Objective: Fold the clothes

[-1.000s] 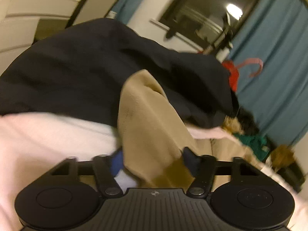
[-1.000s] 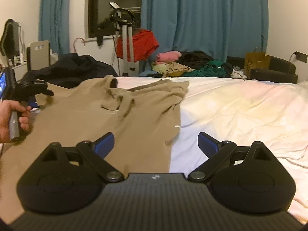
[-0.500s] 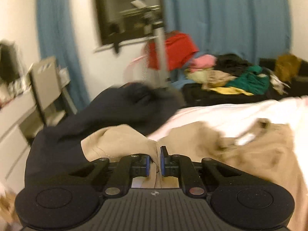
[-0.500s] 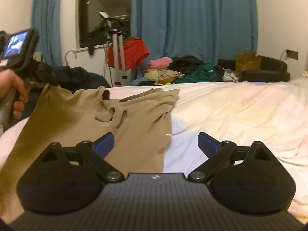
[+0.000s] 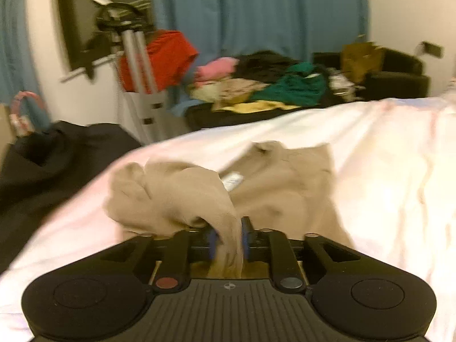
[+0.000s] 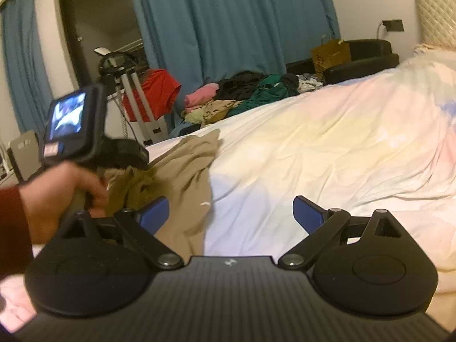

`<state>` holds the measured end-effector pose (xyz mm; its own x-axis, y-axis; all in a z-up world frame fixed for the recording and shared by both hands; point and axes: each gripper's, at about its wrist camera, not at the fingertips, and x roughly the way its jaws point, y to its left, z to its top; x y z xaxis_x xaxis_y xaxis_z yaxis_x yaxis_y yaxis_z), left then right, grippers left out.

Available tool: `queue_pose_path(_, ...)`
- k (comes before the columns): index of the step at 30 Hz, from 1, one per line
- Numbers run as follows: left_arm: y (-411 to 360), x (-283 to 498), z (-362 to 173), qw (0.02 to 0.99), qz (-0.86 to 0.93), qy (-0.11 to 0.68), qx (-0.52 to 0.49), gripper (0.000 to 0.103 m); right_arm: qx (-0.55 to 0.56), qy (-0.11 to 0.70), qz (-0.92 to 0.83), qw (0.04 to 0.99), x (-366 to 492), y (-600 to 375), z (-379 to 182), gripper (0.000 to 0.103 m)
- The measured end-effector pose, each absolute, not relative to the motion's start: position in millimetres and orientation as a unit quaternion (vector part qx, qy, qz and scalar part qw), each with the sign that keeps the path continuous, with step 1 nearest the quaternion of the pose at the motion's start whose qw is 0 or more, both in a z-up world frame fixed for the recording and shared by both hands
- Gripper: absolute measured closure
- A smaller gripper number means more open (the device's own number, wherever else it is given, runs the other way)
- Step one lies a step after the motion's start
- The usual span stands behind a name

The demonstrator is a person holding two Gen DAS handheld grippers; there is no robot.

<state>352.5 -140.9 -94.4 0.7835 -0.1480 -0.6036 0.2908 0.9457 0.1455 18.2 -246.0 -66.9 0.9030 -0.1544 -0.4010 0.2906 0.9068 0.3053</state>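
Note:
A tan shirt lies on the white bed sheet. My left gripper is shut on a bunched fold of the shirt's left side and holds it lifted over the rest of the garment. In the right wrist view the shirt lies at the left, with the left gripper's body and the hand holding it above it. My right gripper is open and empty, hovering over the shirt's right edge and the sheet.
A dark garment lies off the bed's left edge. A pile of mixed clothes sits beyond the bed's far edge. A stand with a red garment is by the blue curtain. A dark armchair with a paper bag stands at the far right.
My left gripper closed on the shirt's left side, lifted it and carried it rightward over the garment. My right gripper stayed open, and its view tilted and shifted right.

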Motion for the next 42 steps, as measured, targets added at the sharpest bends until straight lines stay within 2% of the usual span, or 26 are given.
queue_pose_path(1,-139,348,-97,0.937,-0.132,0.304,0.114,0.055,0.189,0.189,-0.114,0.957,22,-249,-70,0.008)
queue_pose_path(2,-137,343,-98,0.937,-0.138,0.3,0.11,0.037,0.197,0.191,-0.112,0.955,26,-252,-73,0.008)
queue_pose_path(3,-134,338,-98,0.938,-0.143,0.297,0.107,0.03,0.202,0.191,-0.109,0.954,29,-254,-75,0.008)
queue_pose_path(4,-128,329,-95,0.94,-0.144,0.295,0.098,0.028,0.204,0.189,-0.106,0.955,31,-254,-76,0.008)
queue_pose_path(9,-74,266,-67,0.946,-0.152,0.282,0.038,0.025,0.181,0.169,-0.096,0.964,29,-247,-70,0.008)
queue_pose_path(15,22,152,-35,0.959,-0.07,0.272,-0.028,0.025,0.132,0.146,-0.061,0.979,12,-220,-57,0.008)
queue_pose_path(21,85,55,-9,0.963,-0.054,0.259,-0.054,0.021,0.124,0.193,0.062,0.971,-17,-170,-52,0.009)
queue_pose_path(26,122,12,-6,0.961,-0.053,0.254,-0.095,0.02,0.108,0.235,0.174,0.95,-48,-117,-51,0.009)
queue_pose_path(28,138,5,-6,0.959,-0.052,0.252,-0.117,0.023,0.103,0.252,0.218,0.937,-60,-95,-51,0.014)
queue_pose_path(30,155,2,-5,0.958,-0.049,0.249,-0.135,0.024,0.104,0.273,0.256,0.921,-64,-73,-55,0.023)
queue_pose_path(37,199,-9,0,0.958,-0.025,0.223,-0.177,0.023,0.064,0.329,0.352,0.874,-74,10,-68,0.023)
queue_pose_path(39,207,-12,0,0.956,-0.026,0.22,-0.191,0.023,0.051,0.343,0.357,0.867,-73,28,-77,0.027)
queue_pose_path(40,210,-12,0,0.956,-0.023,0.22,-0.194,0.023,0.046,0.352,0.353,0.865,-71,35,-82,0.03)
queue_pose_path(42,214,-13,0,0.955,-0.019,0.219,-0.199,0.023,0.04,0.376,0.334,0.863,-63,45,-91,0.047)
